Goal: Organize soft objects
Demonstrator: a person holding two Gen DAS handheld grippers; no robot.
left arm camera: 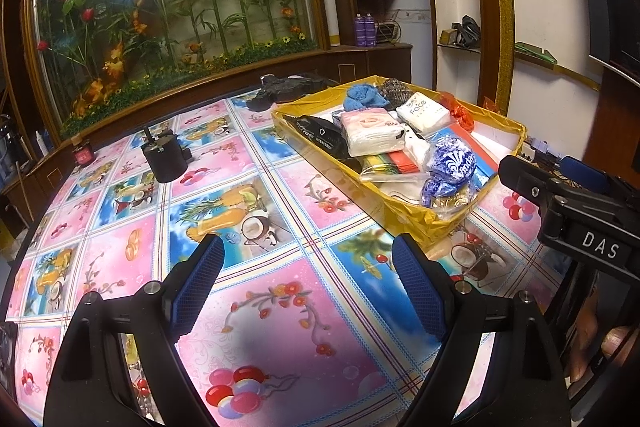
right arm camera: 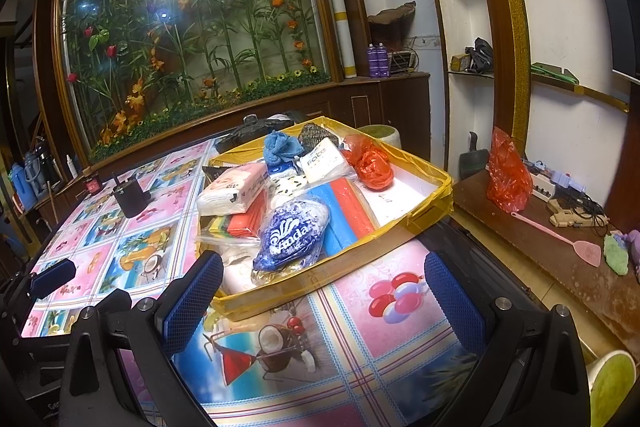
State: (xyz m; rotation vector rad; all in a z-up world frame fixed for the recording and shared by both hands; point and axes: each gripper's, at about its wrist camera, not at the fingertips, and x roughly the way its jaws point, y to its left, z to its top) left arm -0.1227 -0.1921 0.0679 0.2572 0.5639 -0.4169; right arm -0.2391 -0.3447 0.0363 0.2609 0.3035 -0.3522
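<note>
A yellow taped tray (left arm camera: 416, 223) (right arm camera: 280, 297) stands on the right half of the patterned table. It holds a pink tissue pack (left arm camera: 372, 131) (right arm camera: 236, 187), a white "Face" tissue pack (left arm camera: 424, 115) (right arm camera: 324, 161), a blue Vinda pack (left arm camera: 452, 163) (right arm camera: 292, 231), a blue knitted cloth (left arm camera: 364, 97) (right arm camera: 280, 147), a red plastic bag (right arm camera: 368, 163) and folded coloured cloths (right arm camera: 240, 223). My left gripper (left arm camera: 308, 255) hovers open over bare tablecloth, left of the tray's near corner. My right gripper (right arm camera: 322, 267) is open just before the tray's front wall, with nothing in its jaws.
A black cylinder stand (left arm camera: 165, 157) (right arm camera: 130, 201) and a small red jar (left arm camera: 82, 155) sit on the table's left side. A dark bundle (left arm camera: 288, 87) lies at the far edge. To the right, a wooden counter carries a red bag (right arm camera: 506, 179) and a pink swatter (right arm camera: 560, 239).
</note>
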